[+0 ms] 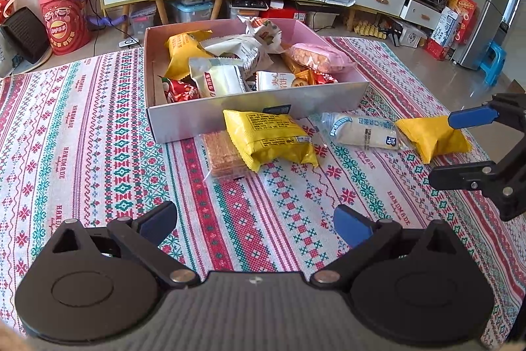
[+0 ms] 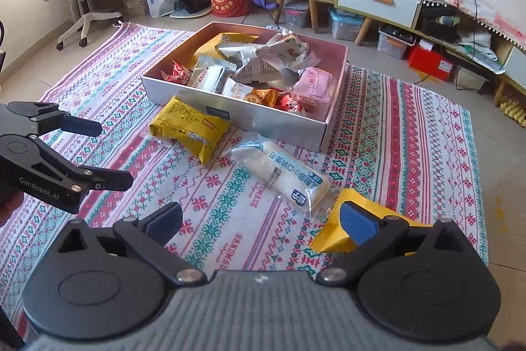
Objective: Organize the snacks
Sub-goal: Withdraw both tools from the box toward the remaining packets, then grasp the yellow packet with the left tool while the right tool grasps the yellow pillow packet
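Jaws on both grippers stand apart, gripping nothing. Right gripper (image 2: pixel 261 219) hovers low, one blue pad over the small yellow pack (image 1: pixel 432 138). Left gripper (image 1: pixel 254 217) hangs above bare cloth (image 1: pixel 82 137). Beside the small pack lies a white bun (image 2: pixel 286 178), then a big yellow pack (image 1: pixel 271 142) resting on a wafer pack (image 1: pixel 223 158). Behind them sits the box (image 1: pixel 256 111), full of snacks.

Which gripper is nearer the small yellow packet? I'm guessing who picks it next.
Right. The right gripper has one finger over the small yellow packet; the left gripper hovers over bare cloth, well away.
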A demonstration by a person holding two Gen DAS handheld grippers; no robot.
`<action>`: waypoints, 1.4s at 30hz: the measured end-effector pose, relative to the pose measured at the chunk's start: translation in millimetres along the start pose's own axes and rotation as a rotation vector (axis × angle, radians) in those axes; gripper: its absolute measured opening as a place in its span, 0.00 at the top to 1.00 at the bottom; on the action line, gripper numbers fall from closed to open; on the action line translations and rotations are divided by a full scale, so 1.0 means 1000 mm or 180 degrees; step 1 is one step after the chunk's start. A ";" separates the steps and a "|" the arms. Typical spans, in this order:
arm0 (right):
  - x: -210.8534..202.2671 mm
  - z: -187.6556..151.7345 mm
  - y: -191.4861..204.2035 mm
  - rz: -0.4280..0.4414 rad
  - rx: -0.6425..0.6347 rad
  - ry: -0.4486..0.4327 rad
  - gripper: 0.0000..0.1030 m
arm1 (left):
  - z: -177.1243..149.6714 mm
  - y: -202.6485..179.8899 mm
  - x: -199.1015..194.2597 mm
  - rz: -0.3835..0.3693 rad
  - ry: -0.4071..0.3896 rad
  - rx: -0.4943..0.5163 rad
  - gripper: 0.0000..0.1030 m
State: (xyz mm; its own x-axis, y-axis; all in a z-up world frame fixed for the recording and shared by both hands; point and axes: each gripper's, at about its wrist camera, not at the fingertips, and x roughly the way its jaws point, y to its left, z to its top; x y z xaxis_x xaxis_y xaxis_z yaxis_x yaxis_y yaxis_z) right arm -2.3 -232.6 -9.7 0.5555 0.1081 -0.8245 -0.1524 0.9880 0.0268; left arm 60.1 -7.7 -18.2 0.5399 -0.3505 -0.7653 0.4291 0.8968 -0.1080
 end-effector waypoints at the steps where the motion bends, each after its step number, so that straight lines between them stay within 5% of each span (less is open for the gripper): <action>1: 0.000 -0.002 -0.002 -0.0023 -0.0001 0.0016 0.01 | -0.001 -0.002 0.001 -0.0014 -0.0001 0.0012 0.00; 13: 0.001 -0.018 -0.041 -0.0272 -0.0046 0.0163 0.05 | 0.013 -0.006 0.016 -0.0079 -0.0179 0.0276 0.00; 22: 0.013 -0.004 -0.061 0.0002 -0.0674 0.0413 0.04 | 0.058 0.005 0.026 -0.0518 -0.0183 0.0639 0.01; 31: 0.036 0.004 -0.054 0.0077 -0.1353 0.0637 0.05 | 0.078 -0.025 0.057 -0.0675 0.0289 0.1415 0.09; 35: 0.048 0.003 -0.057 0.0074 -0.1468 0.0760 0.05 | 0.078 -0.028 0.070 -0.0642 0.0491 0.1493 0.15; 42: 0.060 0.002 -0.073 0.0183 -0.1219 0.0874 0.23 | 0.065 -0.024 0.073 -0.0493 0.0601 0.1319 0.29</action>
State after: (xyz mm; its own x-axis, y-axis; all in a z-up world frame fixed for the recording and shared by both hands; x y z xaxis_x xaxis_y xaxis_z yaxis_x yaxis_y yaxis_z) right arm 43.7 -298.1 -59.6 0.3085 0.0770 -0.9481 -0.4955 0.8638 -0.0911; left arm 136.4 -72.2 -30.9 0.3222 -0.3819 -0.8662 0.7674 0.6411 0.0028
